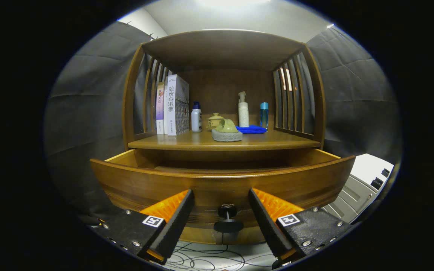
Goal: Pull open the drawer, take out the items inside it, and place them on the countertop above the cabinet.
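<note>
Gripper (220, 214) spread wide before the pulled-out drawer (222, 184), holding nothing

Knob (227, 216) on the drawer front sits between the fingers, touched by neither. Beyond the drawer, its inside hidden from here, the countertop (277, 142) carries a green teapot on a grey pad (226, 131), a lidded cup (214, 121), a blue cloth (251, 129), three bottles (243, 110), and books (175, 105) upright by the slatted side
</note>
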Demonstrator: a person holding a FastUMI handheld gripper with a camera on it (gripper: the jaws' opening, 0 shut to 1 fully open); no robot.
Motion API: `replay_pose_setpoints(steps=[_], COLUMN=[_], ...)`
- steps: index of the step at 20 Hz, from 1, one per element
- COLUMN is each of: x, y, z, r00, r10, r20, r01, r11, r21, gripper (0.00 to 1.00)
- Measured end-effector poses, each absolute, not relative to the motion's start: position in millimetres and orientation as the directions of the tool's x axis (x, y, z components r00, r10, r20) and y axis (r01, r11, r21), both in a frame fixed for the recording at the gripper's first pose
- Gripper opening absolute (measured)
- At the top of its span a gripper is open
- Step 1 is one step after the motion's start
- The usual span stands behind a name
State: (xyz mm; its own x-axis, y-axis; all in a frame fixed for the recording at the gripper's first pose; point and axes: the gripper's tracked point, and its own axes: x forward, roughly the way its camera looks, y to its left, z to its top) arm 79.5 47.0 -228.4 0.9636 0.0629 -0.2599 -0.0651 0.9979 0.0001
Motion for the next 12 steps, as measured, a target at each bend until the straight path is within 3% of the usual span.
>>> replay_pose_setpoints(steps=[12], x=[171], y=[54], z=[-239], r00=[0.965], r10=[0.043], r20=[-0.260], r01=[-0.062], r11=[0.996], r21=[-0.064], gripper=[0.94])
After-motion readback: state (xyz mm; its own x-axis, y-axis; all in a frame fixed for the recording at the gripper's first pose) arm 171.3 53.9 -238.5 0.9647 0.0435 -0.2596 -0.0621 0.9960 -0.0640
